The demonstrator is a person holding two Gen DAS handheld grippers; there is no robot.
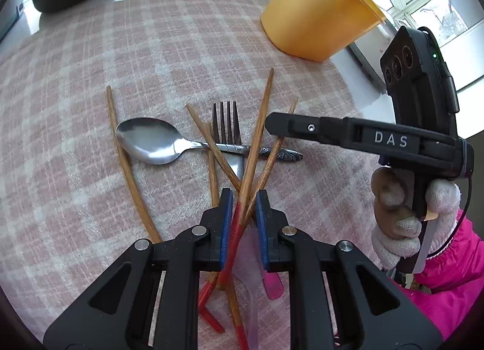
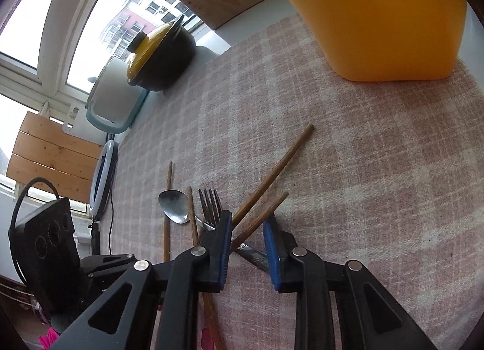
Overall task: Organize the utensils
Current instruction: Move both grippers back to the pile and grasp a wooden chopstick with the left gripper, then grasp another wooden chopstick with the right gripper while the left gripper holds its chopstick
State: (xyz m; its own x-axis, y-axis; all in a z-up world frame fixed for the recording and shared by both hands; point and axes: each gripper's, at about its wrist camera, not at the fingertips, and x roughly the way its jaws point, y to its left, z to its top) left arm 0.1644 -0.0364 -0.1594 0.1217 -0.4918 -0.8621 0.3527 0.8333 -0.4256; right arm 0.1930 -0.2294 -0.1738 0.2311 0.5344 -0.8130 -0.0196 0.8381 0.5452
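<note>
Left gripper [image 1: 244,201] jaws narrowly parted around the crossed wooden chopsticks [image 1: 257,141], not clamped. Right gripper [image 2: 248,226] wider open, straddling two tips. Spoon [image 1: 151,140] and fork [image 1: 227,126] lie on the checked cloth [image 1: 151,56], orange tub [image 1: 317,11] beyond.

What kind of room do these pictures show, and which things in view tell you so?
Probably a home kitchen or dining corner. A checked pink cloth covers the table, with a spoon, a fork and wooden chopsticks on it. A lidded black pot stands by the window, which faces apartment blocks.
</note>
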